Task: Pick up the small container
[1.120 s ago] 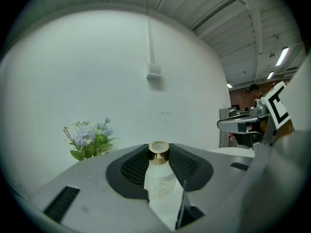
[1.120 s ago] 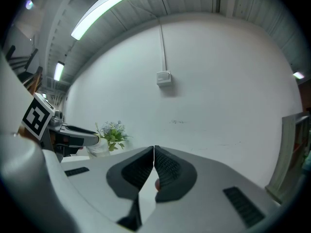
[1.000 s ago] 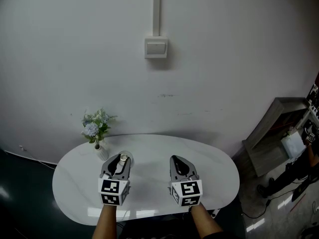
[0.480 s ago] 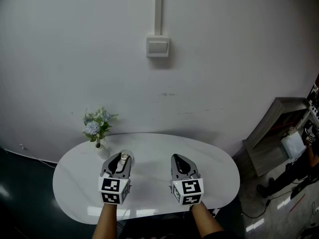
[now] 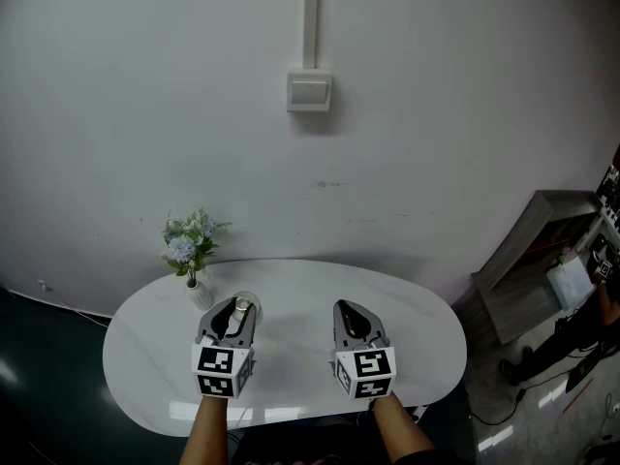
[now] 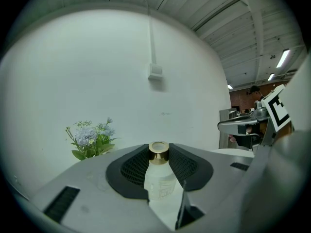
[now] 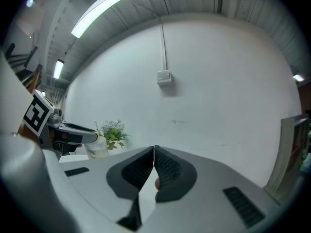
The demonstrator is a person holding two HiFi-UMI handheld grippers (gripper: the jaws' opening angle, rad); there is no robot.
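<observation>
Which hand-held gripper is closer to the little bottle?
Left. The left hand-held gripper grips the bottle between its jaws; the right hand-held gripper is shut, apart to its right.

- Left gripper (image 5: pixel 236 308): held out ahead, roughly level. Jaws part-way apart around a bottle (image 6: pixel 159 181); pads look pressed to its sides, though the angle makes contact hard to confirm.
- Right gripper (image 7: pixel 154 152): beside the left and parallel to it, roughly level, jaws closed tip to tip.
- Left forearm (image 5: pixel 205 434) and right forearm (image 5: pixel 399 434) enter from the bottom edge, bare, well apart.
</observation>
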